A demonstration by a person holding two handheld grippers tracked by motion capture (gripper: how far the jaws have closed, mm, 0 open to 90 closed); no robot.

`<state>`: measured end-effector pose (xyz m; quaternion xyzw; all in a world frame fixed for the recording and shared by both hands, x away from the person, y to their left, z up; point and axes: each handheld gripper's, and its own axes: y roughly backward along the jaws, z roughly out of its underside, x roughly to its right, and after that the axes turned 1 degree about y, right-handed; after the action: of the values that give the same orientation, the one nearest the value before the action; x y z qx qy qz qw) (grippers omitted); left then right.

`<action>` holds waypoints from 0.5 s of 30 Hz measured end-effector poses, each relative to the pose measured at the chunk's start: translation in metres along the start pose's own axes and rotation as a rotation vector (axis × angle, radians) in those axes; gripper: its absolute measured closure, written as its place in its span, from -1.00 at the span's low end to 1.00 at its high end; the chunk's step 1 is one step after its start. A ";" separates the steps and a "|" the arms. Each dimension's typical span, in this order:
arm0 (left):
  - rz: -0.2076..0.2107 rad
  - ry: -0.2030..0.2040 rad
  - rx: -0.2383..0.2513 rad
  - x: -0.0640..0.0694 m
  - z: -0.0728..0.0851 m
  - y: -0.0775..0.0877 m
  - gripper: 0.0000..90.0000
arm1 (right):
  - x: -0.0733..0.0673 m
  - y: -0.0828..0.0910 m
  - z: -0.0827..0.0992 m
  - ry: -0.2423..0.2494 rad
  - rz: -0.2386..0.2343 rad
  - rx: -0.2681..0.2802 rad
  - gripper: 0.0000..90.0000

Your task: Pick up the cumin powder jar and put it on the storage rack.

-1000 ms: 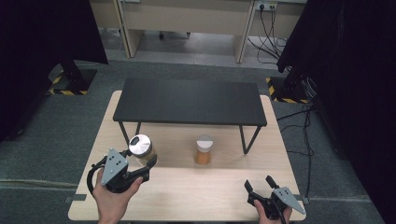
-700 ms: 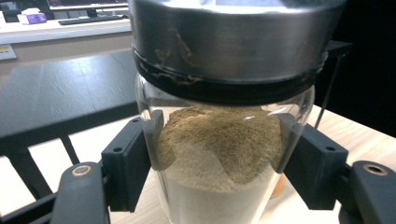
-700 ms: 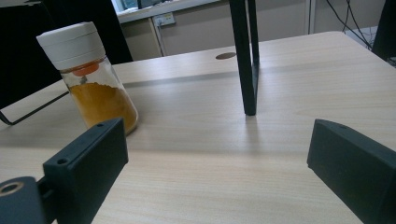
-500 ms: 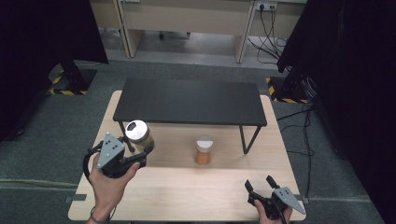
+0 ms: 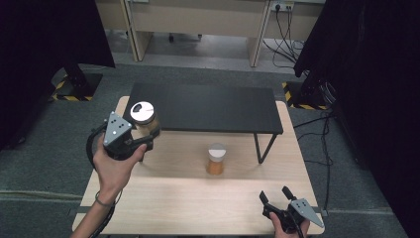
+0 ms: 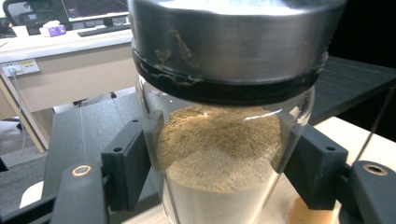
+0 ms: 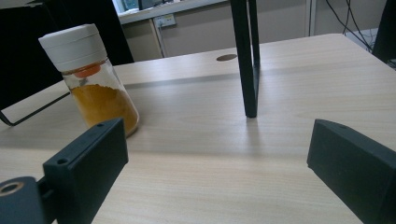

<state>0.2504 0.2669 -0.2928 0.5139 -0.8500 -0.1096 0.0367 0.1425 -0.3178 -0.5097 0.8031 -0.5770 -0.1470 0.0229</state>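
Your left gripper point(image 5: 143, 133) is clamped on the glass of the jar point(image 6: 219, 154) below its metal lid, holding it above the table point(image 5: 198, 208) beside the shelf point(image 5: 208, 106); the glass looks smooth, rigid and breakable, so grip the body, not the lid.

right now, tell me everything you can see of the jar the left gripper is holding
The jar is clear glass with a round silvery metal lid and a dark band beneath it. It is filled most of the way with a tan-brown powder. It stands upright, clamped between the jaws of the left gripper, whose black pads press on its sides. In the high view it is held above the table's left part, beside the left end of the black shelf.
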 end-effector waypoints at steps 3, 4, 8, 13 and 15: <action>-0.017 -0.002 -0.014 -0.006 -0.004 -0.009 -0.33 | 0.000 0.001 0.000 0.000 0.002 0.003 -0.88; -0.020 -0.005 -0.019 -0.007 -0.005 -0.011 -0.33 | 0.000 0.001 0.000 0.001 0.002 0.003 -0.88; -0.038 -0.003 -0.035 -0.015 -0.010 -0.022 -0.33 | 0.001 0.000 0.000 0.001 0.002 0.001 -0.88; -0.078 0.001 -0.053 -0.027 -0.017 -0.039 -0.33 | 0.001 -0.001 0.000 -0.002 0.002 -0.006 -0.88; -0.088 0.010 -0.064 -0.030 -0.018 -0.046 -0.33 | 0.001 -0.001 0.000 -0.003 0.000 -0.008 -0.88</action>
<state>0.3073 0.2701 -0.2840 0.5501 -0.8223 -0.1360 0.0523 0.1439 -0.3184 -0.5104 0.8027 -0.5765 -0.1508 0.0253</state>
